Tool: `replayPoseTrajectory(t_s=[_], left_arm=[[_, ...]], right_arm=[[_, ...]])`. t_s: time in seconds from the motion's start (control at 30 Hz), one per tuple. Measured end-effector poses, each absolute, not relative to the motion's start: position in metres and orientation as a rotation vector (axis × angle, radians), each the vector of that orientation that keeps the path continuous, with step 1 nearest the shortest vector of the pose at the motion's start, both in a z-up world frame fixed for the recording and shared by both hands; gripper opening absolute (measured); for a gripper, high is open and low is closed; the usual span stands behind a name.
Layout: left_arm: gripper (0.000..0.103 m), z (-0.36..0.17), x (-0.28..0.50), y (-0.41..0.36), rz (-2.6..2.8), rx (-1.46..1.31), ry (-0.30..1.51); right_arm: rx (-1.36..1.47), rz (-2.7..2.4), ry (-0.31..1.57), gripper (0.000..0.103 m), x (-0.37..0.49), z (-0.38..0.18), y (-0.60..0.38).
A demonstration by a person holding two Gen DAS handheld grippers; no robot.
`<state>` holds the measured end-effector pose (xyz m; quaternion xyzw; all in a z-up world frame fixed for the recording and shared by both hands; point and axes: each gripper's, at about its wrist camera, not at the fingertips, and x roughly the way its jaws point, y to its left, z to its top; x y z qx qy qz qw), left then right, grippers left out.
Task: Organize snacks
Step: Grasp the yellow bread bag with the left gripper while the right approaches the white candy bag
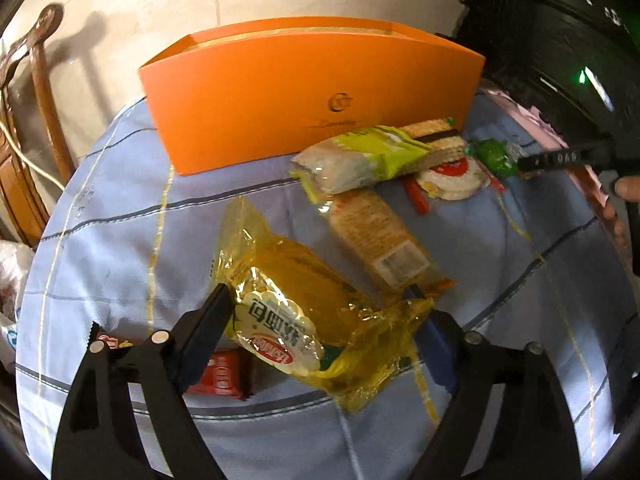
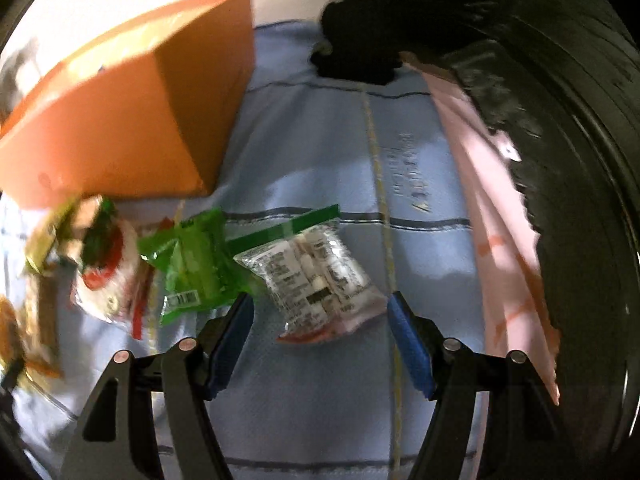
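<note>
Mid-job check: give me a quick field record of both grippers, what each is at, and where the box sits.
left gripper: jaws either side of yellow bread packet, grip unclear
right gripper: open over clear packet, not gripping
orange box: open top, behind the snacks
green packet: left of clear packet
surface: blue checked cloth

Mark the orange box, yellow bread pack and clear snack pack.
orange box (image 1: 280, 112), left wrist view, front wall
yellow bread pack (image 1: 304, 292), left wrist view, middle of wrapper
clear snack pack (image 2: 312, 276), right wrist view, printed face
</note>
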<state>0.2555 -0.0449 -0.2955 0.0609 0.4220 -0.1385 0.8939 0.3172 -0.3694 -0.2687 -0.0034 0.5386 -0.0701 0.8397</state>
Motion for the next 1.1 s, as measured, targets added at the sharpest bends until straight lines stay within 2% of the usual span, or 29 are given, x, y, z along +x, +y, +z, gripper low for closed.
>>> replayPoseTrajectory(t_s=[0.1, 0.3, 0.33, 0.4, 0.43, 0.57, 0.63, 0.7, 0.73, 0.77, 0.83, 0.87, 0.97, 1.0, 1.1], left_arm=[[0.085, -0.299, 0.261, -0.039, -0.28, 0.137, 0.874], [0.086, -0.298, 0.265, -0.035, -0.293, 0.083, 0.872], [0.086, -0.299, 0.265, -0.036, -0.296, 0.092, 0.871], [0.087, -0.303, 0.265, -0.039, -0.308, 0.126, 0.876], [0.087, -0.303, 0.265, -0.04, -0.311, 0.134, 0.87], [0.069, -0.306, 0.265, -0.037, -0.32, 0.134, 0.844], [0.063, -0.306, 0.267, -0.035, -0.331, 0.14, 0.838], [0.062, -0.306, 0.268, -0.034, -0.337, 0.149, 0.832], [0.062, -0.306, 0.268, -0.034, -0.338, 0.145, 0.832], [0.061, -0.305, 0.267, -0.034, -0.341, 0.144, 0.829], [0.06, -0.305, 0.264, -0.036, -0.353, 0.16, 0.822], [0.06, -0.305, 0.261, -0.038, -0.367, 0.178, 0.817], [0.059, -0.304, 0.253, -0.045, -0.386, 0.218, 0.804], [0.059, -0.302, 0.251, -0.045, -0.39, 0.212, 0.802], [0.059, -0.295, 0.248, -0.041, -0.4, 0.179, 0.784]], right_arm=[[-0.08, -0.132, 1.159, 0.069, 0.322, -0.278, -0.361], [-0.045, -0.127, 1.147, 0.07, 0.323, -0.28, -0.361], [-0.024, -0.128, 1.153, 0.072, 0.323, -0.28, -0.363], [0.02, -0.151, 1.177, 0.099, 0.321, -0.286, -0.367], [0.071, -0.165, 1.195, 0.099, 0.318, -0.29, -0.371], [0.132, -0.195, 1.154, 0.1, 0.307, -0.292, -0.37], [0.138, -0.207, 1.149, 0.1, 0.305, -0.292, -0.369], [0.142, -0.203, 1.154, 0.099, 0.305, -0.291, -0.368], [0.135, -0.195, 1.139, 0.087, 0.304, -0.29, -0.367], [0.119, -0.177, 1.112, 0.059, 0.302, -0.286, -0.365], [0.079, -0.136, 1.094, 0.033, 0.302, -0.28, -0.356], [0.062, -0.118, 1.096, 0.023, 0.302, -0.279, -0.351], [0.07, -0.104, 1.104, 0.013, 0.301, -0.279, -0.346], [0.095, -0.102, 1.104, 0.007, 0.3, -0.279, -0.347], [0.176, -0.097, 1.094, 0.005, 0.293, -0.28, -0.355]])
